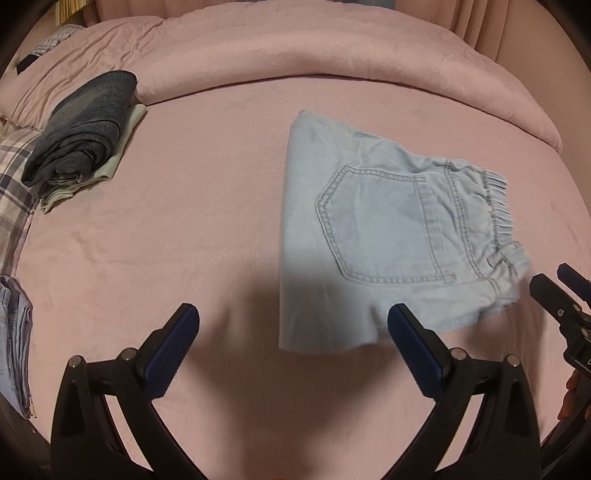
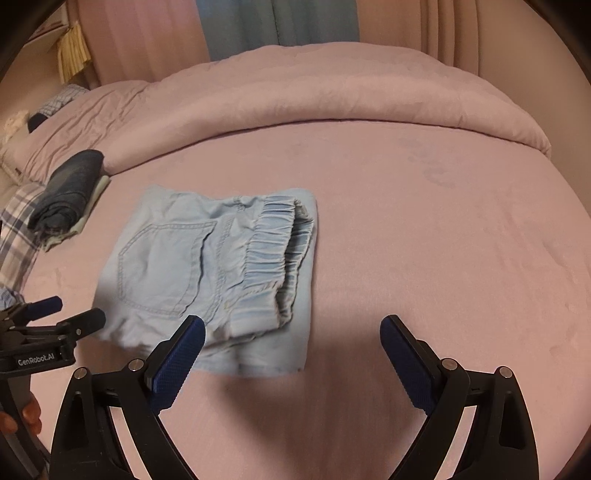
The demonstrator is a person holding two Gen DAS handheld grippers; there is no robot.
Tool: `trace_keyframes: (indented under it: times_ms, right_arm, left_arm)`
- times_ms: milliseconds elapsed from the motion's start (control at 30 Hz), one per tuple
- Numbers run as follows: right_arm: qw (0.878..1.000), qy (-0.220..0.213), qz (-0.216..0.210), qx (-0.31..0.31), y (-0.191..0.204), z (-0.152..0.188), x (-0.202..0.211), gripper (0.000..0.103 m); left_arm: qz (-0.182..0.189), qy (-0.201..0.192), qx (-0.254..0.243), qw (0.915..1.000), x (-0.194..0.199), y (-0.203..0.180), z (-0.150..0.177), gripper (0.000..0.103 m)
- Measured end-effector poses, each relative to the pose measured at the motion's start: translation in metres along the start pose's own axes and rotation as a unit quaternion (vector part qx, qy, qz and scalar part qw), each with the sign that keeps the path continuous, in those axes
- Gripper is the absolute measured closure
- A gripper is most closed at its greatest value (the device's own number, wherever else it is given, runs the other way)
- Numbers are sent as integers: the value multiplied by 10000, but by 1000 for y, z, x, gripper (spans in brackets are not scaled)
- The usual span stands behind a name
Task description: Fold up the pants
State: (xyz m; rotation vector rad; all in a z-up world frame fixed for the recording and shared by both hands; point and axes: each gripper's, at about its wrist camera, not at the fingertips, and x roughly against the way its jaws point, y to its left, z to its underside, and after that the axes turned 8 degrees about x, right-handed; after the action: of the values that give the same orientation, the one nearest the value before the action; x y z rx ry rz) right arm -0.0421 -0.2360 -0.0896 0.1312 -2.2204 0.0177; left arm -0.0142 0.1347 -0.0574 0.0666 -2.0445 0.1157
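Light blue denim pants (image 1: pixel 373 236) lie folded into a compact rectangle on the pink bed (image 1: pixel 184 229), back pocket up and elastic waistband at the right. My left gripper (image 1: pixel 293 332) hovers open just before their near edge, holding nothing. In the right wrist view the same pants (image 2: pixel 207 269) lie left of centre, and my right gripper (image 2: pixel 293 343) stands open above their near right corner, empty. The left gripper (image 2: pixel 55 317) shows at that view's left edge, held by a hand. The right gripper (image 1: pixel 554 291) peeks in at the left wrist view's right edge.
A stack of folded clothes topped by a dark grey garment (image 1: pixel 85 125) sits at the far left. A plaid cloth (image 1: pixel 14 184) and another folded denim piece (image 1: pixel 14 339) lie along the left edge. A rolled pink duvet (image 1: pixel 332 48) lines the back, with curtains (image 2: pixel 277 22) behind.
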Motion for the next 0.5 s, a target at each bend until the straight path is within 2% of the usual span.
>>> trace_keyframes:
  times_ms: [500]
  right_arm:
    - [9994, -272, -157, 165, 25, 16, 38, 8]
  left_arm:
    - [170, -247, -114, 9995, 44, -8, 28, 1]
